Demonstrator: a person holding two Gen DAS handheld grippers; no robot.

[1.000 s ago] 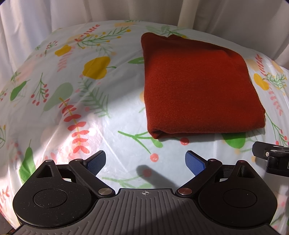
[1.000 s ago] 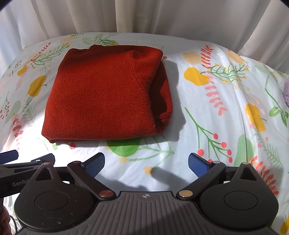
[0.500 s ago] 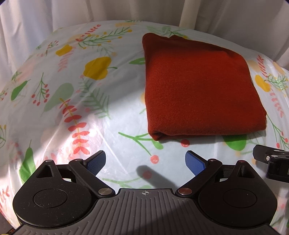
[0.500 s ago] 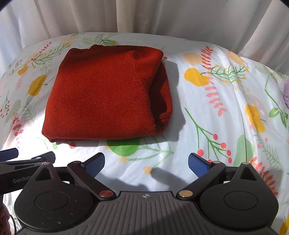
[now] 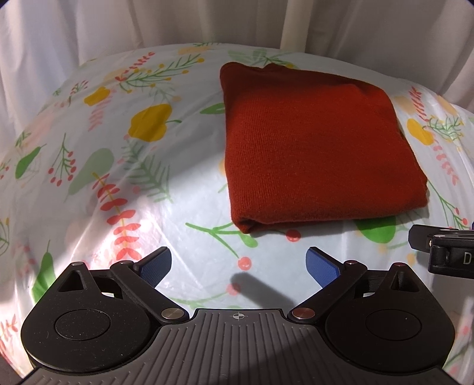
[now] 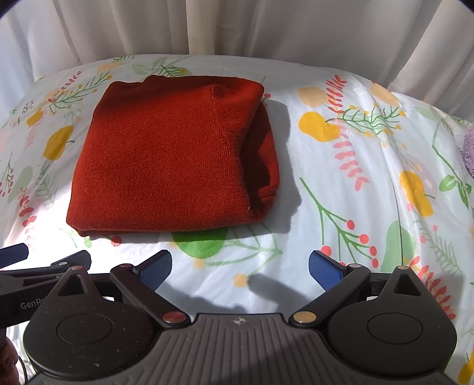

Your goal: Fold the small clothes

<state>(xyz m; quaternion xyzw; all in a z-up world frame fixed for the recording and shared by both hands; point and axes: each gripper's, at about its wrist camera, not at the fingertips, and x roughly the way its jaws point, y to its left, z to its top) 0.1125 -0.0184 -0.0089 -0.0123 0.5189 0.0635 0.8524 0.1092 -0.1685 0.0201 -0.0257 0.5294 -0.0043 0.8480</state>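
Both wrist views: the rust-red knit garment (image 5: 320,151) lies already folded into a compact rectangle on the floral tablecloth (image 5: 124,189), toward the far edge of the table. We hold the left gripper (image 5: 239,265) and the right gripper (image 6: 240,266) low over the near side of the cloth, each with its blue pads spread wide and nothing between them; neither touches the garment. The left gripper's view also catches the black body of the other tool at its right margin.

We judge the folding of this piece essentially complete, so the step in hand is a check and, if needed, a tidy. In the right view, the garment's right side shows loose layers bulging out from under the top panel. To finish well, we would press or tuck that open side lightly, keeping the pads flat against the knit and not pinching a single layer, since the soft fabric would likely drag and undo the stack. The fold line at the near edge looks clean and should be left alone.

Surroundings: white curtains (image 6: 237,26) hang behind the table. A small lilac, fuzzy object (image 6: 468,151) sits at the far right margin of the right view; we cannot tell what it is. Nothing lies between the grippers and the garment, and the glossy cloth may let the bundle slide if pushed.
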